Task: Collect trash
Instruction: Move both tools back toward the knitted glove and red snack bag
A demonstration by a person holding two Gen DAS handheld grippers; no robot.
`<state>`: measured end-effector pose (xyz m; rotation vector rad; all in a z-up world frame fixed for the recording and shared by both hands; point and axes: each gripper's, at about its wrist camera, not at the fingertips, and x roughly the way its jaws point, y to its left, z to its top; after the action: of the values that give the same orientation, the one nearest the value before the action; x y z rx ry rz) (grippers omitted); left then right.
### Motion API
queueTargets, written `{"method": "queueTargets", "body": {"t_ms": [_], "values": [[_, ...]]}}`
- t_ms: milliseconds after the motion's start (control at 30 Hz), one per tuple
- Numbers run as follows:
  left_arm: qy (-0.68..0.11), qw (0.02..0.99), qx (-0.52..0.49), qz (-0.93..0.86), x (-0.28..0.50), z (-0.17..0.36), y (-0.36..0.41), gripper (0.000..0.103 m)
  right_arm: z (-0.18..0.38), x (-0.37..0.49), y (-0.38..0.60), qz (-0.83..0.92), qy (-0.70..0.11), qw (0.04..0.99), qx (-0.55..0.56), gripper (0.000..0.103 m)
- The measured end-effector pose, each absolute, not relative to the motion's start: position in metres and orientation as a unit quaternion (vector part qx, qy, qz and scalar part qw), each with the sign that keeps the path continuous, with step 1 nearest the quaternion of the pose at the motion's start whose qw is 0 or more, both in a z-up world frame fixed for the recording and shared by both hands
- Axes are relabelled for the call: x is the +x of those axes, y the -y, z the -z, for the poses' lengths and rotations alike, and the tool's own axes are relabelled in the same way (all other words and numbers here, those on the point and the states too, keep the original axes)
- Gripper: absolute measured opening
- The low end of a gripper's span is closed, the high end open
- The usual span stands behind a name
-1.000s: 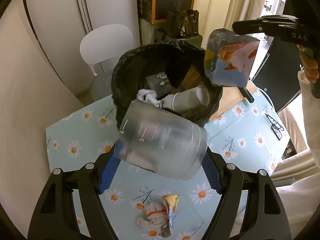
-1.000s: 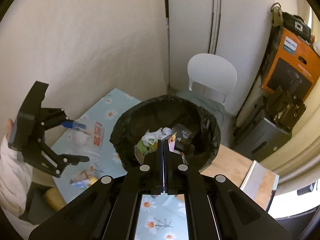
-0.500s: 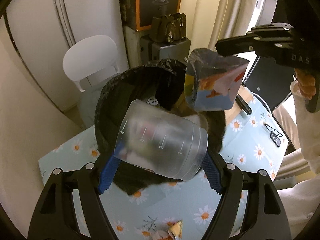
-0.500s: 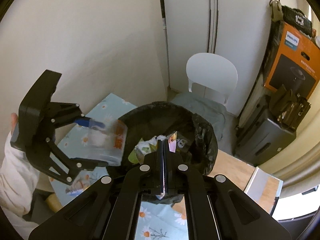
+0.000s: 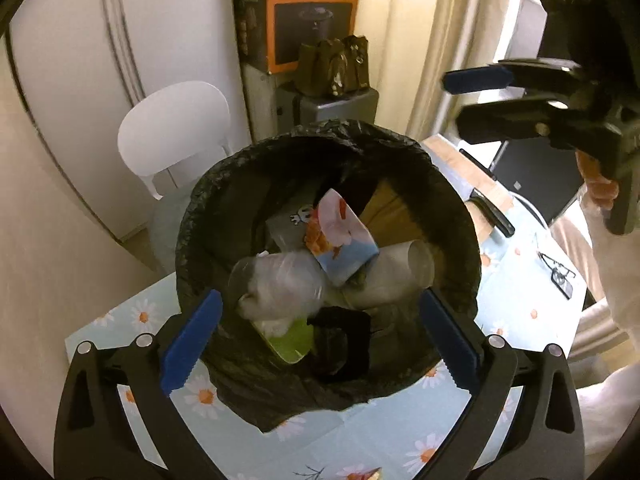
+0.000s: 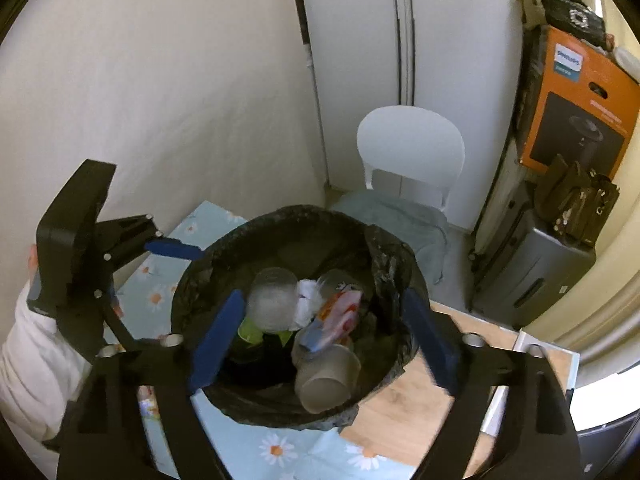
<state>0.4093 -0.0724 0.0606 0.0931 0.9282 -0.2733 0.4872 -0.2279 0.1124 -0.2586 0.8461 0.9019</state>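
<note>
A black-lined trash bin (image 5: 208,208) (image 6: 392,248) stands on the daisy tablecloth. Inside lie a clear plastic jar (image 5: 276,284) (image 6: 272,300), a colourful snack wrapper (image 5: 340,240) (image 6: 336,316), a paper cup (image 5: 400,268) (image 6: 328,376), a green piece and white tissue. My left gripper (image 5: 320,336) is open and empty just above the bin's near rim; it also shows at the left of the right wrist view (image 6: 160,264). My right gripper (image 6: 320,340) is open and empty over the bin; it also shows in the left wrist view (image 5: 476,100).
A white chair (image 5: 172,128) (image 6: 412,148) stands behind the bin. An orange box (image 5: 312,12) sits on a grey suitcase (image 6: 532,264) at the back. Glasses (image 5: 560,276) and a dark pen-like object (image 5: 492,216) lie on the table at right. A crumpled wrapper (image 5: 364,474) peeks at the bottom edge.
Both grippers opened. The clear jar dropped from my left gripper and the snack wrapper from my right gripper into the bin. Both grippers moved closer over the bin.
</note>
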Motion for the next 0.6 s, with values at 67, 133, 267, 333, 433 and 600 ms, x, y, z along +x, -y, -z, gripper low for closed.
{"method": "queueTargets", "body": {"t_ms": [67, 133, 267, 333, 433, 600], "values": [[-0.446, 0.886, 0.037, 0.119, 0.403, -0.06, 0.072, 0.097, -0.113, 0.482, 0.234, -0.424, -0.388, 0.81, -0.118, 0.087], [-0.436, 0.894, 0.034, 0.098, 0.393, -0.062, 0.072, 0.097, -0.112, 0.474, 0.241, -0.427, -0.387, 0.809, -0.118, 0.089], [-0.408, 0.91, 0.017, 0.068, 0.372, -0.068, 0.071, 0.097, -0.111, 0.458, 0.253, -0.426, -0.382, 0.81, -0.127, 0.091], [-0.396, 0.917, 0.016, 0.049, 0.357, -0.07, 0.072, 0.097, -0.11, 0.45, 0.259, -0.428, -0.381, 0.809, -0.129, 0.093], [-0.398, 0.917, 0.009, 0.034, 0.34, -0.07, 0.074, 0.097, -0.105, 0.437, 0.269, -0.428, -0.38, 0.809, -0.132, 0.094], [-0.419, 0.908, 0.003, 0.006, 0.314, -0.061, 0.078, 0.097, -0.089, 0.419, 0.281, -0.437, -0.388, 0.8, -0.135, 0.094]]}}
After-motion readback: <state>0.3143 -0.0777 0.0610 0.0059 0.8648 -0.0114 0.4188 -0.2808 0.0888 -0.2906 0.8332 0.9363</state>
